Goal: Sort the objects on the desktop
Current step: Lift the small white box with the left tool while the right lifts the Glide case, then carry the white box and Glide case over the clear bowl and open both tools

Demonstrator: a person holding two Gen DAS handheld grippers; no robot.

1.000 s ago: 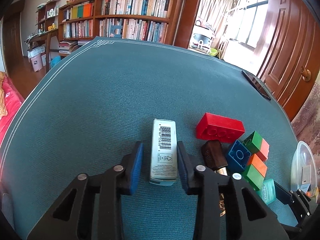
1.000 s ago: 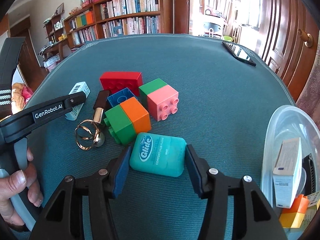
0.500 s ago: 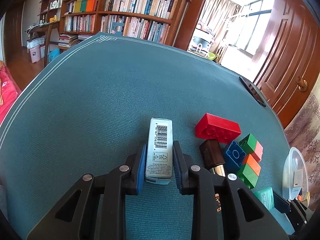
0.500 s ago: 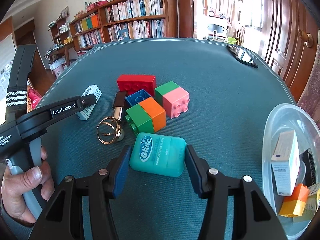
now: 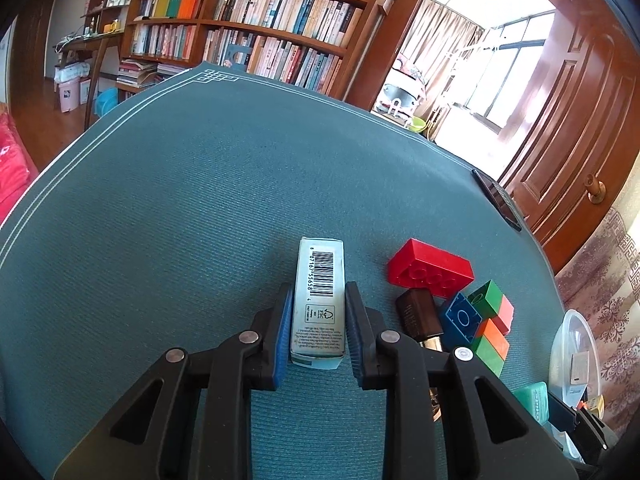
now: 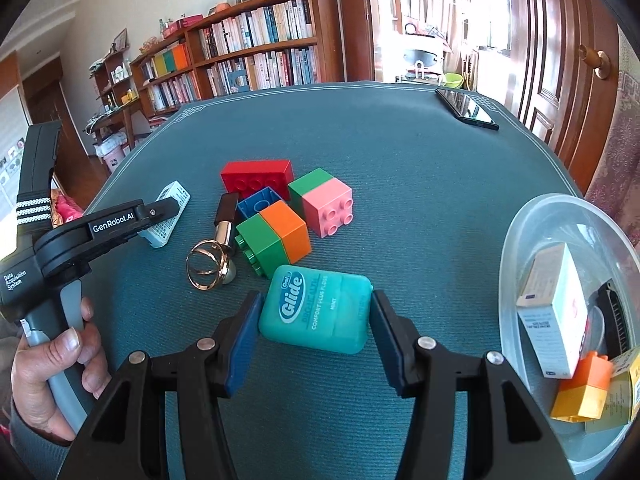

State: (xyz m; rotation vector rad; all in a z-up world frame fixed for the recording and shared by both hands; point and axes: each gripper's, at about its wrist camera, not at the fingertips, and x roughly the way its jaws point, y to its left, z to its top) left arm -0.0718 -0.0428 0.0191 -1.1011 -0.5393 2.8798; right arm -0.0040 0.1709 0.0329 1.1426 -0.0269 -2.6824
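The teal cloth-covered table (image 5: 200,200) stretched ahead of both grippers, with a clear plastic tub (image 6: 532,240) to the right of the right gripper (image 6: 316,320), holding one white carton, one orange-and-yellow brick and a dark item that could not be made out. The left gripper (image 5: 318,320) pointed forward and level over the cloth, its blue pads (image 5: 285,320) pressed against both long sides of a single white barcoded carton (image 5: 319,304), which lay lengthwise between them and reached out past the tips. From the right wrist view, a bare hand (image 6: 52,372) was wrapped around that gripper's grey handle at the far left. The right gripper angled down at the table with its jaws spread, one teal Glide floss case (image 6: 316,312) lying flat between the pads, the right pad at its edge and the left pad just beside it. Just beyond the floss case sat a cluster of four brick pieces: one red brick (image 6: 258,174), one blue brick (image 6: 260,205), one green-and-pink block (image 6: 322,202) and one green-and-orange block (image 6: 276,236). Left of these lay one dark lipstick tube (image 6: 225,216) with gold rings (image 6: 206,268) at its near end. One black phone (image 6: 466,108) rested far ahead to the right, near the table's edge.
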